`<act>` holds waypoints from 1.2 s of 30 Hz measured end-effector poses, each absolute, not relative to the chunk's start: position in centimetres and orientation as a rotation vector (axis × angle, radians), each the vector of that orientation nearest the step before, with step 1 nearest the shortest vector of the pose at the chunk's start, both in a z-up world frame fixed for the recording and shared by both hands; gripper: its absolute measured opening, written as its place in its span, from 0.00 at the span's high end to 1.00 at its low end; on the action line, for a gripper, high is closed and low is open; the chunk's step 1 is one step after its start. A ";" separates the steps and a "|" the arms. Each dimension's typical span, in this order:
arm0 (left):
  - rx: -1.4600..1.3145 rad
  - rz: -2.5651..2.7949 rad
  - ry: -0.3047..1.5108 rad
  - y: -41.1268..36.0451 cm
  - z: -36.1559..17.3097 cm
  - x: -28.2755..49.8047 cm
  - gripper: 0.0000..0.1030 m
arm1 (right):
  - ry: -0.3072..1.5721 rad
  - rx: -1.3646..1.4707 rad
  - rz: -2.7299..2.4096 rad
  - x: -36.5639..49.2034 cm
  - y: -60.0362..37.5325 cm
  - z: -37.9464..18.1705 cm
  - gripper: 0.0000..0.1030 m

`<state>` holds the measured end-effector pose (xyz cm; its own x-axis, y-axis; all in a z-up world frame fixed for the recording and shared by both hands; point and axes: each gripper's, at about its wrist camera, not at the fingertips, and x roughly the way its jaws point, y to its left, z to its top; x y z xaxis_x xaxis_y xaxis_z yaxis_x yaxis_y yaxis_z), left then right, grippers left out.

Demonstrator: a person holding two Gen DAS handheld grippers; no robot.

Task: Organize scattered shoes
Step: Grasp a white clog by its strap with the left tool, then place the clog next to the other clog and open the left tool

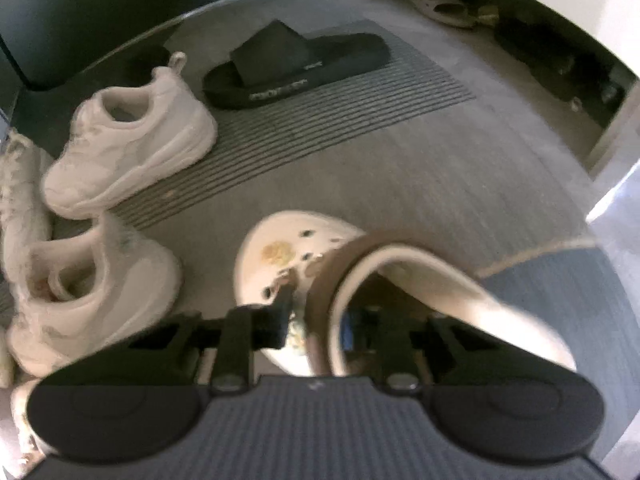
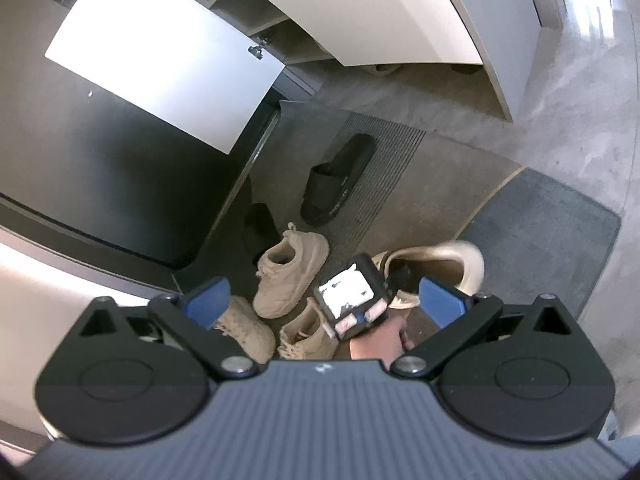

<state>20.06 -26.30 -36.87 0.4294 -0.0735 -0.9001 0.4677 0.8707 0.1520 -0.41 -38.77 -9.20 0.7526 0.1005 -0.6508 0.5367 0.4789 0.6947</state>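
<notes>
My left gripper (image 1: 318,320) is shut on the side rim of a cream clog (image 1: 288,248) with holes and small charms, toe pointing away. From above, the right wrist view shows this clog (image 2: 440,260), the left gripper (image 2: 394,276) with its white marker block, and a hand (image 2: 376,344) holding it. My right gripper (image 2: 324,302) hangs high above the shoes, open, with nothing between its blue pads (image 2: 208,300). Two white sneakers (image 1: 132,140) (image 1: 96,292) lie at the left. A black slide (image 1: 296,68) rests on the striped mat (image 1: 340,120).
A dark door (image 2: 100,160) and an open white cabinet door (image 2: 160,52) stand on the left. Beige sandals (image 1: 440,4) and dark shoes (image 1: 560,68) sit under the cabinet at the far right. A blue-grey doormat (image 2: 540,220) lies to the right, and a third pale sneaker (image 2: 244,328) at the near left.
</notes>
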 end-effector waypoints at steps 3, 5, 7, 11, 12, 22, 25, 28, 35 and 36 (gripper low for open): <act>0.449 -0.361 1.076 -23.9 -36.4 19.0 0.83 | 0.691 1.043 -0.275 -0.3 -38.2 -8.9 0.00; 0.453 -0.356 1.079 -22.5 -36.2 18.5 0.84 | 0.695 1.037 -0.264 -0.2 -37.8 -8.9 0.00; 0.463 -0.346 1.075 -21.0 -35.9 17.8 0.84 | 0.703 1.026 -0.258 0.0 -37.3 -8.7 0.00; 0.519 -0.320 1.077 -17.9 -35.5 16.4 0.83 | 0.713 1.006 -0.246 0.5 -36.5 -8.6 0.00; 0.557 -0.316 1.065 -17.2 -35.5 15.9 0.84 | 0.716 0.999 -0.241 0.7 -36.2 -8.6 0.00; 0.587 -0.357 1.045 -12.0 -36.5 14.5 0.72 | 0.756 0.907 -0.194 2.6 -33.1 -8.0 0.00; 0.542 -0.420 1.073 -11.8 -36.3 13.9 0.62 | 0.780 0.875 -0.161 3.1 -32.3 -8.0 0.00; 0.517 -0.403 1.033 -12.2 -34.3 12.9 0.46 | 0.801 0.857 -0.126 3.3 -31.7 -8.0 0.00; 0.393 -0.396 1.009 -11.7 -26.9 11.1 0.28 | 0.798 0.848 -0.134 2.5 -31.8 -7.7 0.00; 0.399 -0.380 0.997 -11.5 -25.3 10.7 0.27 | 0.795 0.846 -0.135 2.4 -31.8 -7.6 0.00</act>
<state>10.75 -11.53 -25.34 0.4895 -0.1246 -0.8631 0.4815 0.8638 0.1483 2.40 -31.81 -7.60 0.7106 0.1937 -0.6764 0.4057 0.6726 0.6188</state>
